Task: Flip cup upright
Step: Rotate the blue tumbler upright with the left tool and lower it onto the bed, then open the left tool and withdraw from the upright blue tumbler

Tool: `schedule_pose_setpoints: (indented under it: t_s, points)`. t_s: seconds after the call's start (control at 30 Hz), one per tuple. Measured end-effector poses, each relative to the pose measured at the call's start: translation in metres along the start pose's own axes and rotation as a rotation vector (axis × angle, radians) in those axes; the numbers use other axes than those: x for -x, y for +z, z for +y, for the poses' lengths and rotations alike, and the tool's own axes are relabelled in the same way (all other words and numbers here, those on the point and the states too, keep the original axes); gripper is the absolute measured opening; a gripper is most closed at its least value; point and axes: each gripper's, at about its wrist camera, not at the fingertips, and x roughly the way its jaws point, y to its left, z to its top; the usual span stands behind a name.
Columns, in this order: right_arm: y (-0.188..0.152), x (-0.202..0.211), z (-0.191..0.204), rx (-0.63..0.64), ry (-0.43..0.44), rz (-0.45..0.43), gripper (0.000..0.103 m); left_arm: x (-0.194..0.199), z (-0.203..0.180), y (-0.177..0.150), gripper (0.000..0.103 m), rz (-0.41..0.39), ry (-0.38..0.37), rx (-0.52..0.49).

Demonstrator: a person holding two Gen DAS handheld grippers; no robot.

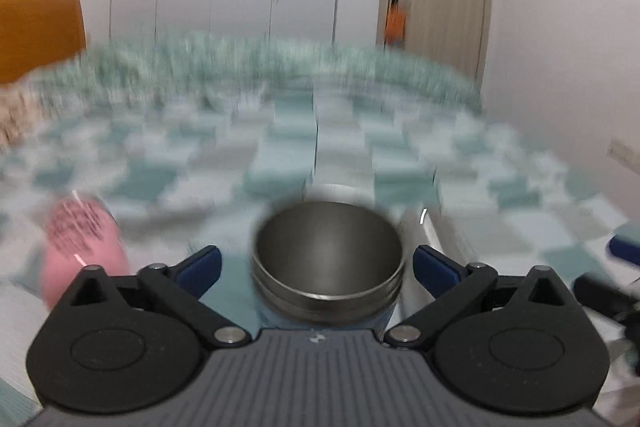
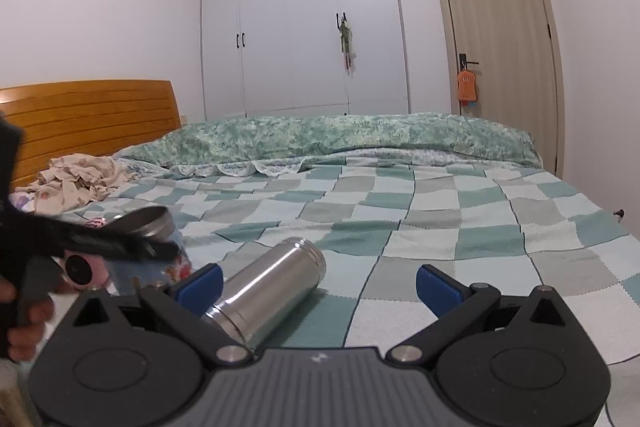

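A steel-mouthed cup with a light blue flowered body (image 1: 327,259) stands upright with its open mouth up, between the wide-apart blue pads of my left gripper (image 1: 318,265); the pads do not touch it. The left wrist view is blurred. In the right wrist view the same cup (image 2: 160,227) shows at the left, partly behind the left gripper's black body (image 2: 80,247). A plain steel cup (image 2: 266,287) lies on its side on the checked bedspread (image 2: 440,227), close to the left pad of my right gripper (image 2: 320,283), which is open and empty.
A pink cup (image 1: 82,247) lies on the bed left of the blue cup. A heap of cloth (image 2: 76,183) lies near the wooden headboard (image 2: 88,115). A rolled green quilt (image 2: 340,135) lies across the far side of the bed. Wardrobe and door stand behind.
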Motion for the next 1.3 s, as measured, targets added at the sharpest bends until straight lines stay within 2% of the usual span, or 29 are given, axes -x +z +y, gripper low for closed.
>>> schedule_pose_setpoints:
  t_s: [0.13, 0.23, 0.3, 0.5, 0.7, 0.87, 1.3]
  points:
    - [0.0, 0.025, 0.008, 0.011, 0.005, -0.035, 0.103, 0.07, 0.002, 0.011, 0.103, -0.177, 0.022, -0.048]
    - [-0.003, 0.049, 0.016, 0.015, 0.011, -0.065, 0.103, 0.116, 0.005, 0.009, 0.103, -0.259, 0.031, -0.067]
    - [-0.006, 0.064, 0.02, 0.01, 0.013, -0.078, 0.103, 0.14, 0.007, 0.002, 0.103, -0.282, 0.036, -0.061]
    - [-0.032, 0.106, 0.033, 0.015, 0.013, -0.084, 0.103, 0.183, 0.01, -0.049, 0.103, -0.264, 0.04, -0.058]
    - [-0.071, 0.136, 0.043, 0.021, -0.013, -0.072, 0.103, 0.189, 0.011, -0.105, 0.103, -0.202, 0.044, -0.062]
    - [-0.094, 0.161, 0.056, 0.079, -0.045, -0.121, 0.103, 0.197, 0.011, -0.14, 0.103, -0.243, 0.072, -0.061]
    - [-0.104, 0.18, 0.073, 0.153, -0.081, -0.166, 0.103, 0.199, 0.001, -0.163, 0.103, -0.283, 0.098, -0.098]
